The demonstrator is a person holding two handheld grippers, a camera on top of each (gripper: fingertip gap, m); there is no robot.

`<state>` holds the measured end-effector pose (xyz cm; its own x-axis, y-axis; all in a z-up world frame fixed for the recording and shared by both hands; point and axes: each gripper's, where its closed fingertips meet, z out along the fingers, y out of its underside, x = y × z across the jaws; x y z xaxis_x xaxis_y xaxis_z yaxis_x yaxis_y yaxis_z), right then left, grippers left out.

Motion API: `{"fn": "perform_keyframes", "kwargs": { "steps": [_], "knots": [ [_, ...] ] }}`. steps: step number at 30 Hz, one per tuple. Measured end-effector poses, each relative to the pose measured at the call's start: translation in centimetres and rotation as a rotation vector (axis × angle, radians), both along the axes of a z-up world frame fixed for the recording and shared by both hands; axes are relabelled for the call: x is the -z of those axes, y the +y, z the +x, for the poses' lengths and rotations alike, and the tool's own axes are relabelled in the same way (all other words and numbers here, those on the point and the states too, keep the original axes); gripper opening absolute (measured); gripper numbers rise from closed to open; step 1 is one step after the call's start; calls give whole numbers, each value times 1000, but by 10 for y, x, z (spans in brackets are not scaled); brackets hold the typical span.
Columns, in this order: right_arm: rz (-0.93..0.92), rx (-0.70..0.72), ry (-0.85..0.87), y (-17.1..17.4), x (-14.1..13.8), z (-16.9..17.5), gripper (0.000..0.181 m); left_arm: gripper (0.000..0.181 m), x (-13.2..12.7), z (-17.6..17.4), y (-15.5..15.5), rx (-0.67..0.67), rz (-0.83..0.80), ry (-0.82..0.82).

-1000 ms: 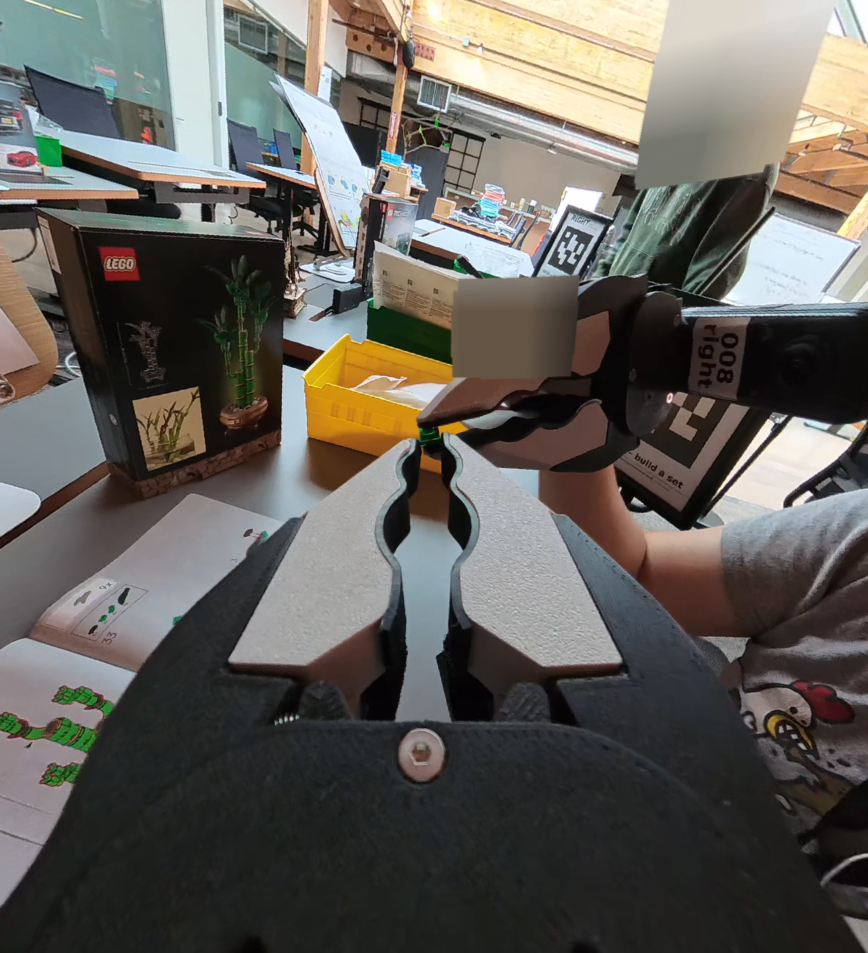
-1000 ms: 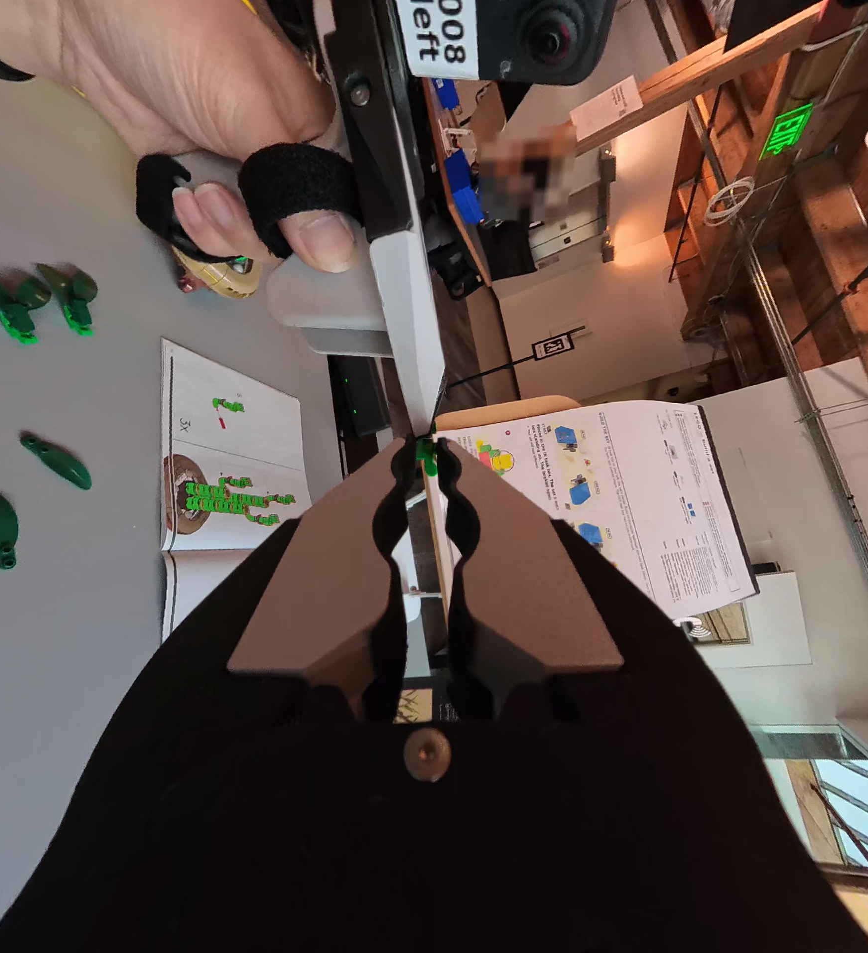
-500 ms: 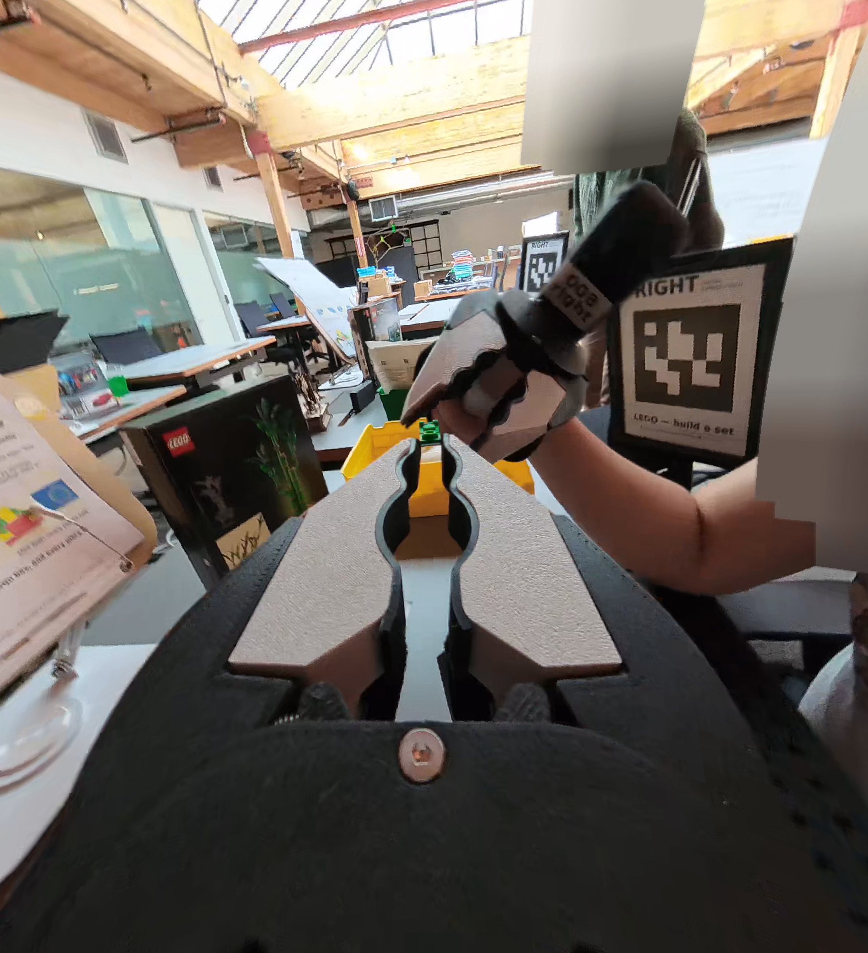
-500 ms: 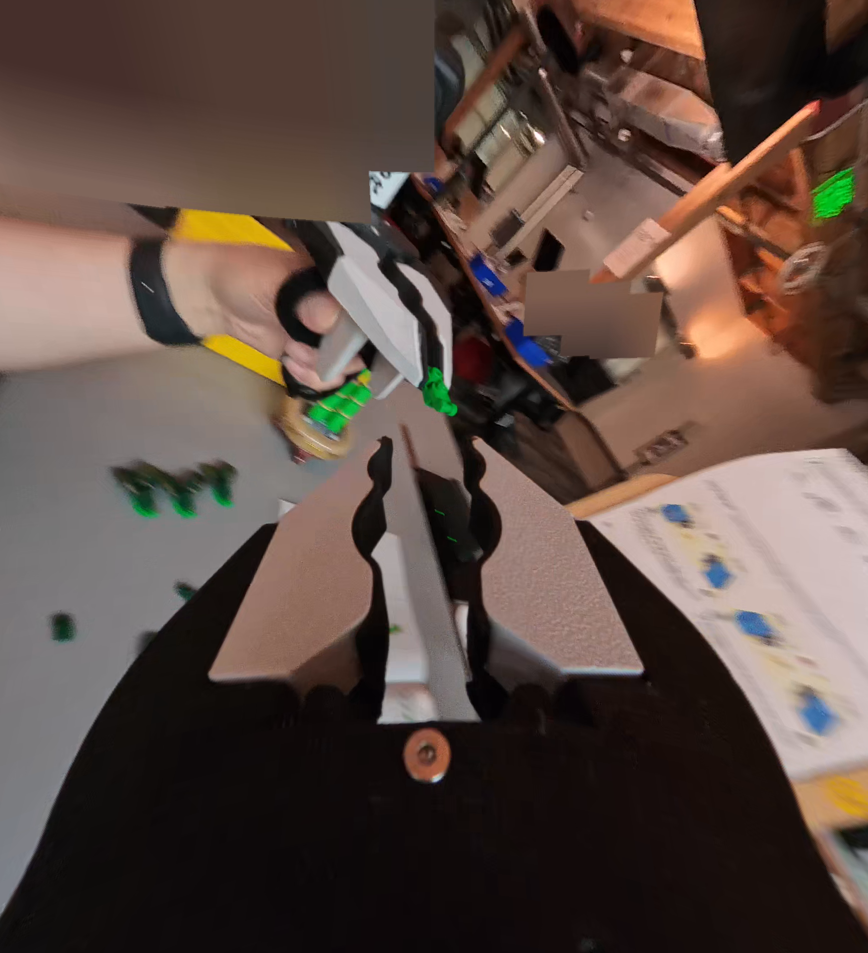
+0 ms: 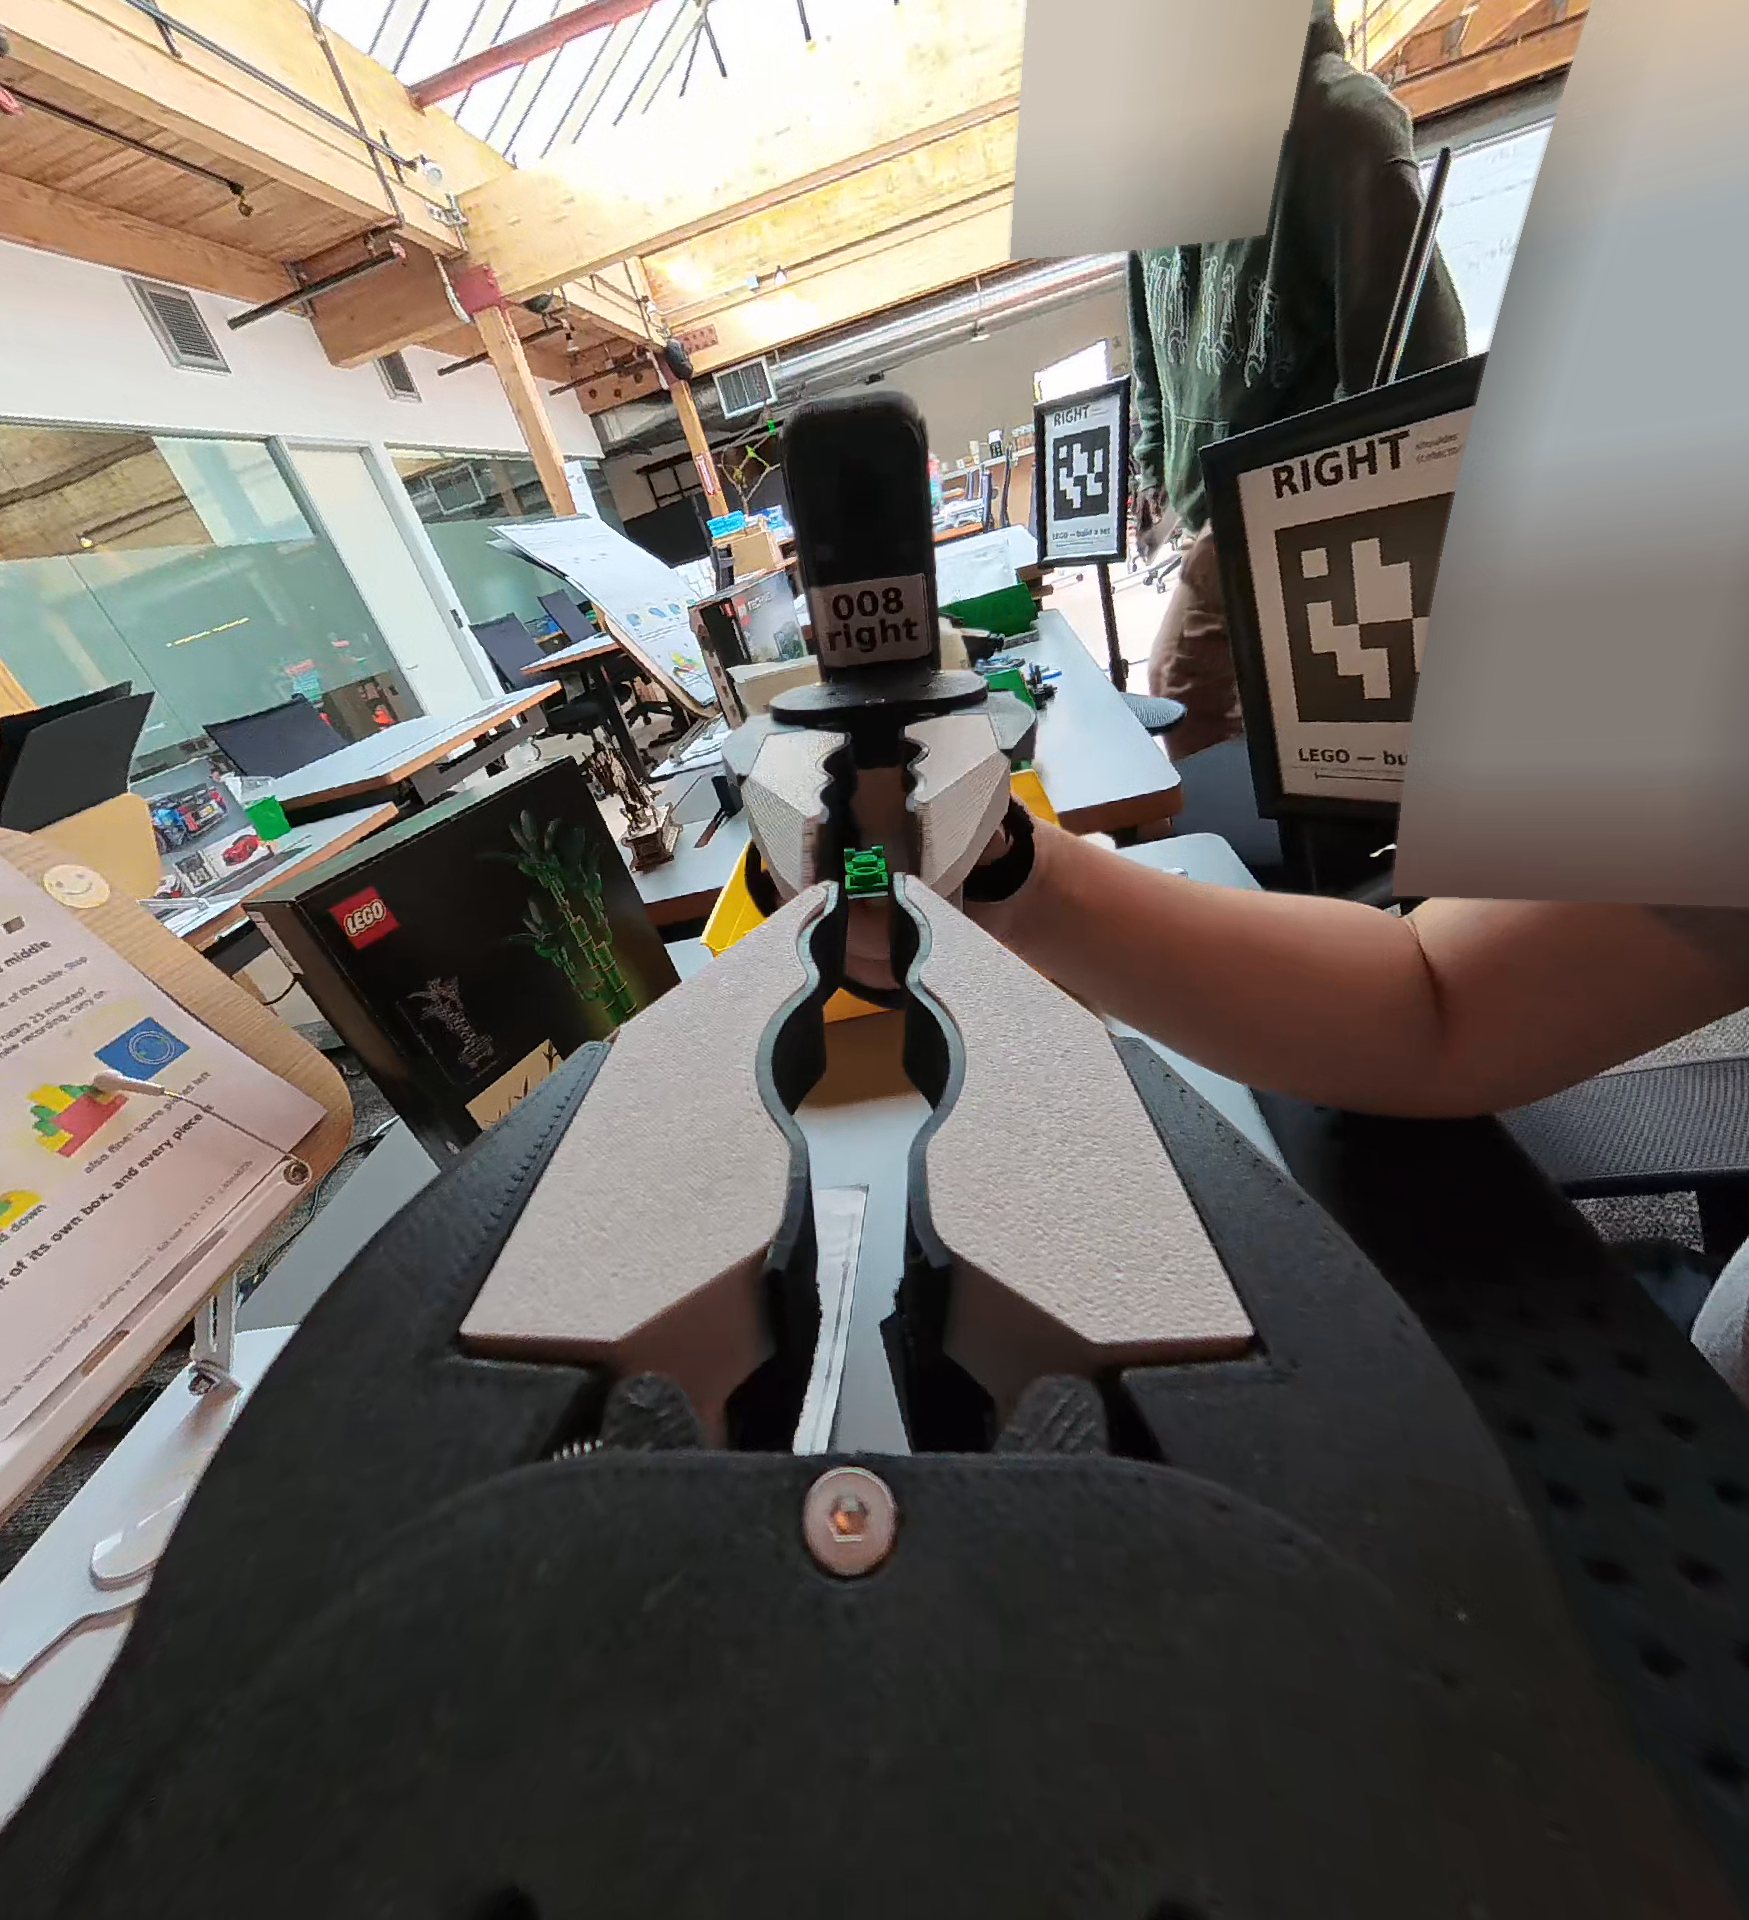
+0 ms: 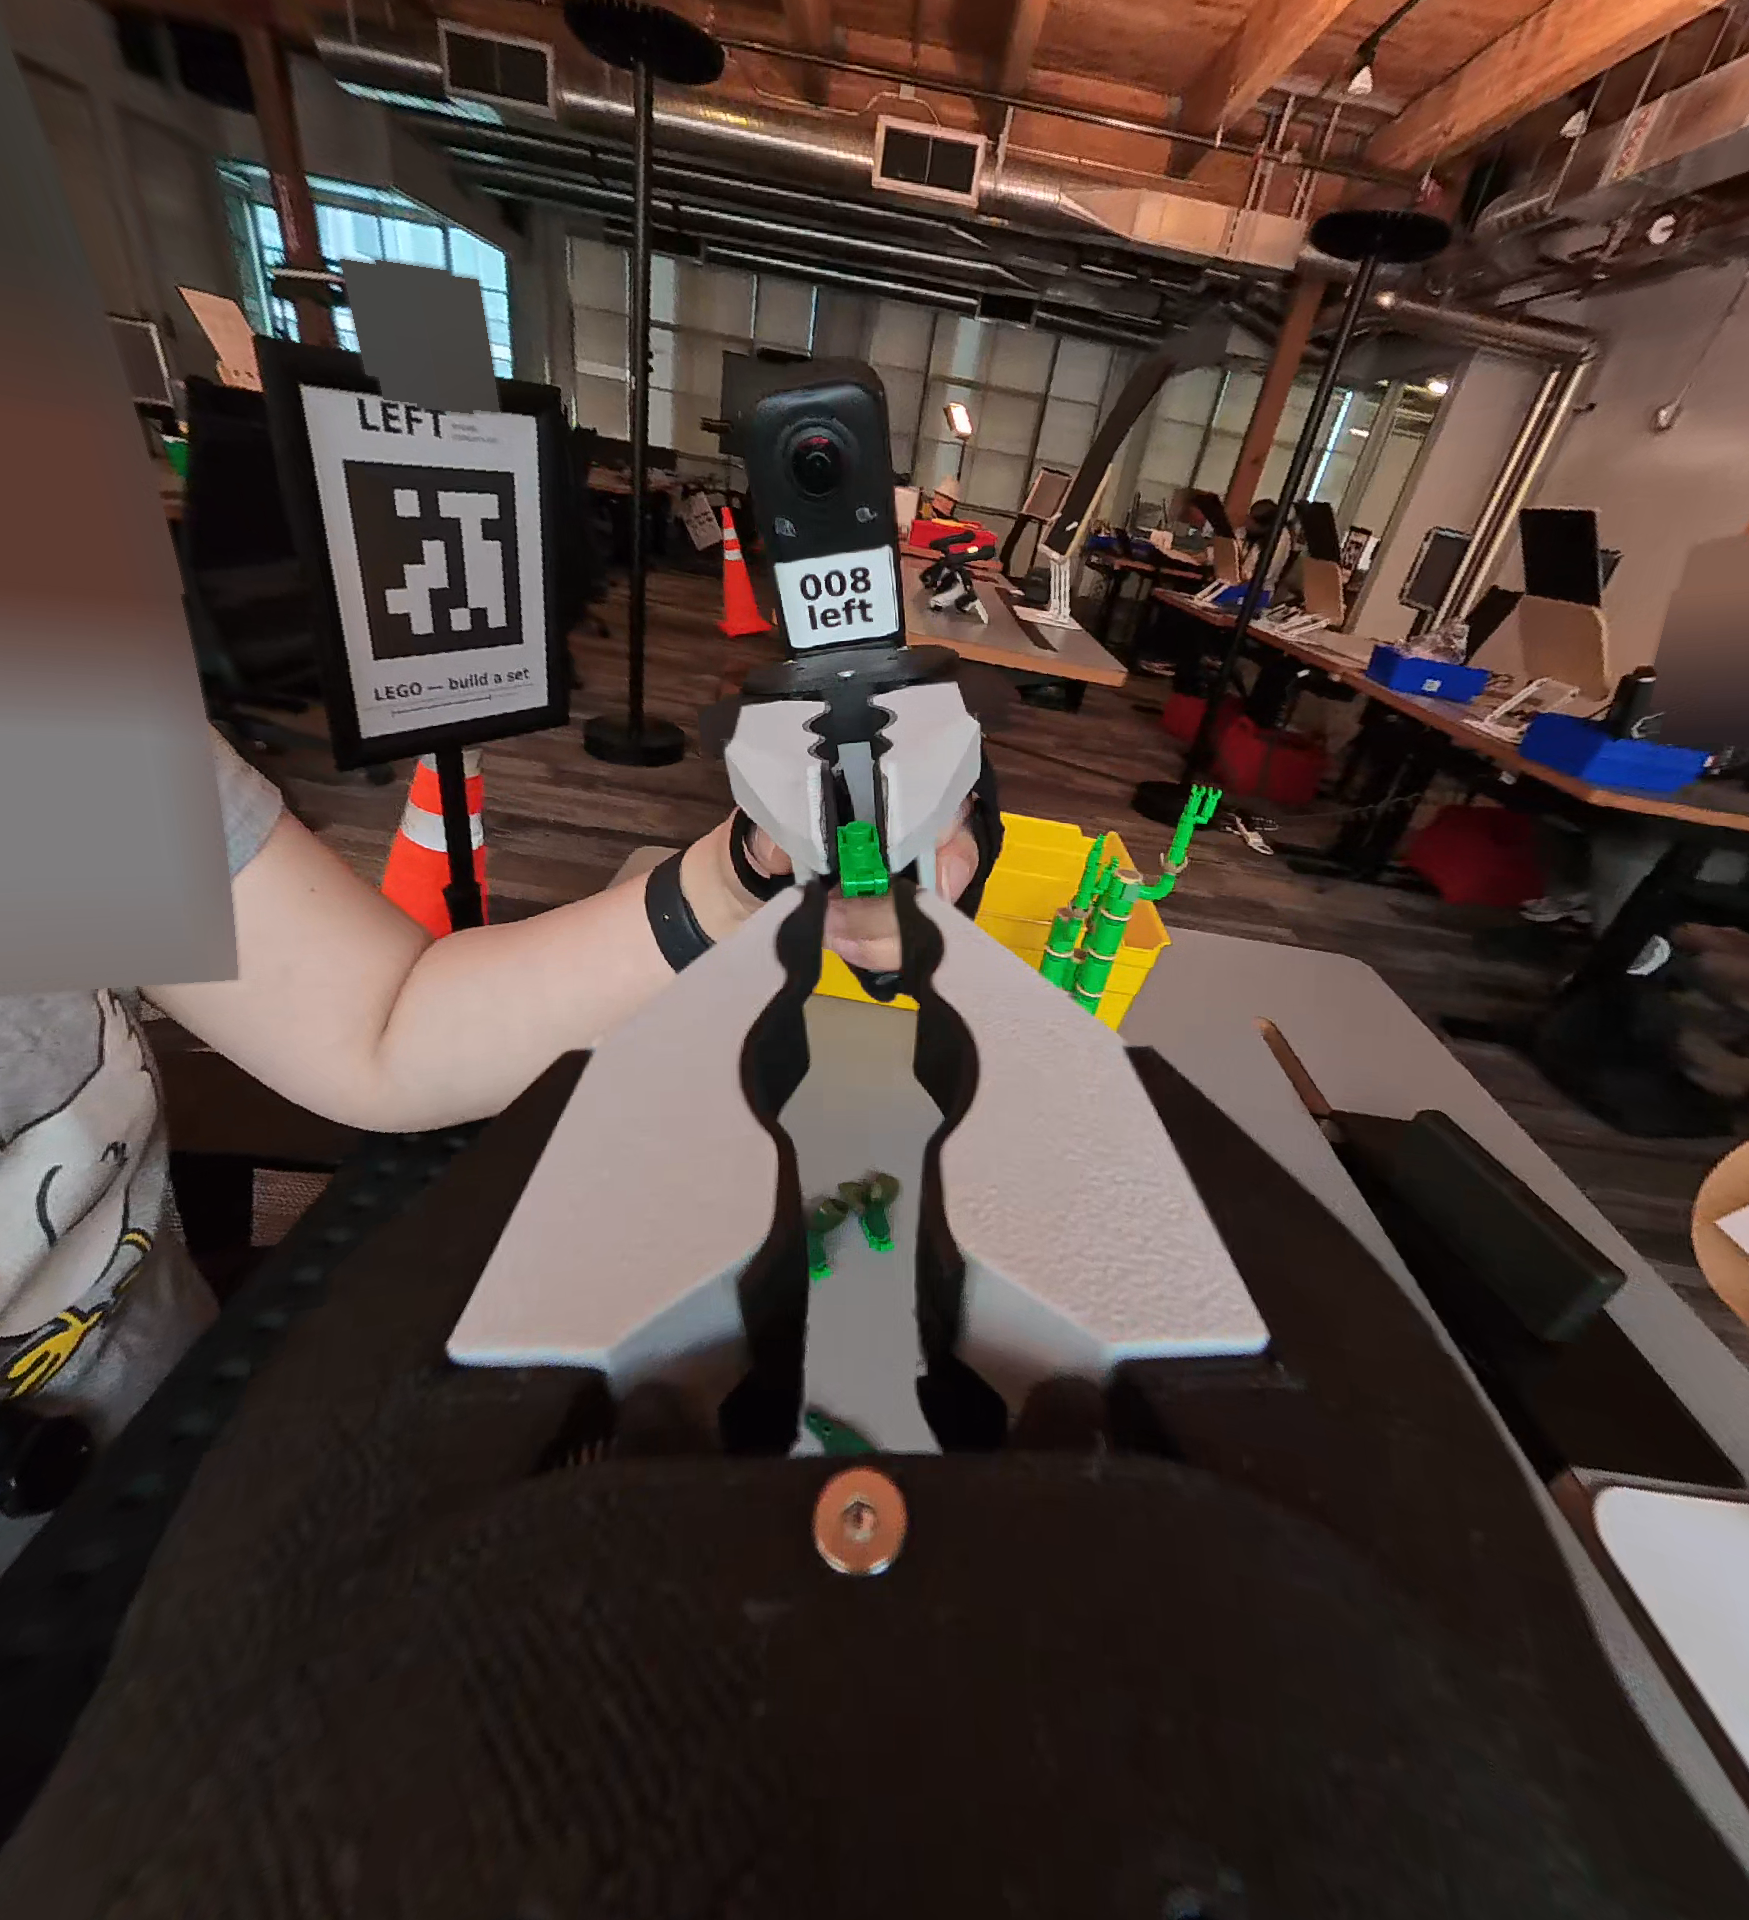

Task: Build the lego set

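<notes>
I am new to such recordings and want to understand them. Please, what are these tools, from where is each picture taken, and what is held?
A person holds one two-finger gripper in each hand; each carries a camera looking along its fingers. The left wrist view shows the left gripper near; the right wrist view shows the right gripper. The left is shut on a small green piece; the right is slightly open, empty. On the table are a yellow bin, a green bamboo model and loose green pieces.

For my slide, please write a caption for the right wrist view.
Left gripper holds a green Lego piece facing the open right gripper.
</notes>
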<state>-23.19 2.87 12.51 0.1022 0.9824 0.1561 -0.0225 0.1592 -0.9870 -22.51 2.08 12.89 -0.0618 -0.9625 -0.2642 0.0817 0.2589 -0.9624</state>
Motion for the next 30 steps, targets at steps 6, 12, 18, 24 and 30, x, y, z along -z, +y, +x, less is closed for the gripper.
{"fn": "perform_keyframes", "kwargs": {
  "steps": [6,12,18,24,30],
  "knots": [
    [-14,-56,53,-5,-6,-2,6,5,-4,-1,-5,15,-3,-11],
    [-35,-79,29,-10,-6,0,6,5,-4,0,-8,21,0,3],
    [5,-19,-4,-7,-7,7,6,13,-2,-4,-7,26,-68,37],
    [45,121,-50,7,-7,45,6,29,62,-37,23,-144,-298,428],
    [104,255,-69,9,-17,78,6,15,165,-48,51,-325,-337,930]
  ]
}}
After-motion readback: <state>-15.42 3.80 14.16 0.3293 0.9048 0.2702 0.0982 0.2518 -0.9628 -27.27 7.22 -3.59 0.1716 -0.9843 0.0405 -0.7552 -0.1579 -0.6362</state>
